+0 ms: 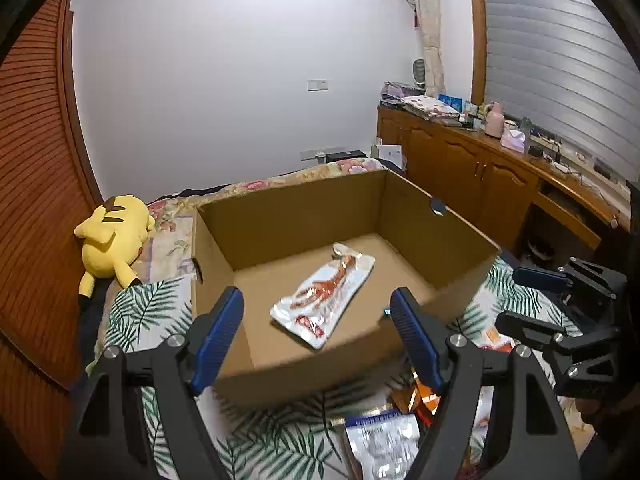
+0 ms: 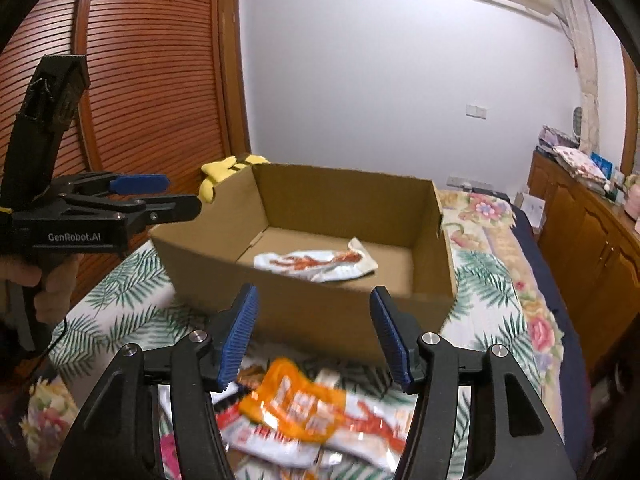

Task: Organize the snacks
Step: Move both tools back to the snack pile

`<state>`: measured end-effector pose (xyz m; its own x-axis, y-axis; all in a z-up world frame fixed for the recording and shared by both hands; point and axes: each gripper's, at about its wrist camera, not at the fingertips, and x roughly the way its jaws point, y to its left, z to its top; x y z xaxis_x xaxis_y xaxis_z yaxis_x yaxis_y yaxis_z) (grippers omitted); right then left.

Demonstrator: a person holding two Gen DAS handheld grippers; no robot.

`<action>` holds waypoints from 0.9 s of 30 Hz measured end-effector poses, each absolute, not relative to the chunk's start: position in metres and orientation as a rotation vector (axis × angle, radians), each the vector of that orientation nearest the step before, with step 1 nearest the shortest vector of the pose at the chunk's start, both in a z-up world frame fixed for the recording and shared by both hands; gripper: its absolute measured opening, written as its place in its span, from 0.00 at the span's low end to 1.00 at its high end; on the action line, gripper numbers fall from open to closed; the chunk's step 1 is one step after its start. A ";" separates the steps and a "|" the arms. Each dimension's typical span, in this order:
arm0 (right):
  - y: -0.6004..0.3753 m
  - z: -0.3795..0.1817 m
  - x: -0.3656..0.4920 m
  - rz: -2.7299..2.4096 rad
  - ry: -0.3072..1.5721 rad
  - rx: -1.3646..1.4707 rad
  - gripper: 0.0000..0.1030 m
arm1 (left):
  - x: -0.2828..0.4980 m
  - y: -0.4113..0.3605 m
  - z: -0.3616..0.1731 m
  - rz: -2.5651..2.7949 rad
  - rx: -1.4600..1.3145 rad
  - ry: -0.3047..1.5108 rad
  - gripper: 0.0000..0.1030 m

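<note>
We are in a bedroom with pale walls, a slatted wooden wardrobe door (image 2: pixel 152 92) on one side and a long wooden cabinet (image 1: pixel 472 168) on the other. The work surface is a bed whose cover carries green palm-leaf print (image 1: pixel 140 312) nearer us and flowers farther back. On it stands an open brown cardboard box (image 2: pixel 320 312), and a yellow plush toy (image 1: pixel 114 240) lies just beyond the box's left wall, against the wardrobe.

Inside the box, flat on its floor, we see one white snack packet with red print (image 1: pixel 326 296) — apart from every wall.

Our left gripper (image 1: pixel 316 336) hangs above the box's near edge, its blue-padded fingers (image 1: pixel 218 340) spread wide with nothing between them. Our right gripper (image 2: pixel 316 340) is also spread wide and empty, poised over a loose pile of snack packets (image 2: pixel 304 420) on the bed just in front of the box. Topmost there is an orange and white packet with a red figure (image 2: pixel 316 404), blurred in the right wrist view. In the left wrist view a silvery blue-printed packet (image 1: pixel 380 440) lies at the near edge of the same pile.
</note>
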<state>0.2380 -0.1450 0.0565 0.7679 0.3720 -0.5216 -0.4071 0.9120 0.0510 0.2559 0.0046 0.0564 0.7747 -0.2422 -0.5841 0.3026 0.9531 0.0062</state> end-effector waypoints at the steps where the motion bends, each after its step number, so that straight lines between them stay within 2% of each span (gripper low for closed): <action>1: -0.147 0.055 0.233 0.419 0.553 -0.061 0.58 | 0.251 0.003 0.055 -0.296 0.105 0.620 0.74; 15: -0.178 -0.002 0.169 0.353 0.636 0.036 0.58 | 0.189 -0.010 0.001 -0.301 0.111 0.677 0.74; 27: -0.179 -0.037 0.158 0.325 0.690 0.019 0.58 | 0.172 -0.018 -0.047 -0.323 0.058 0.750 0.74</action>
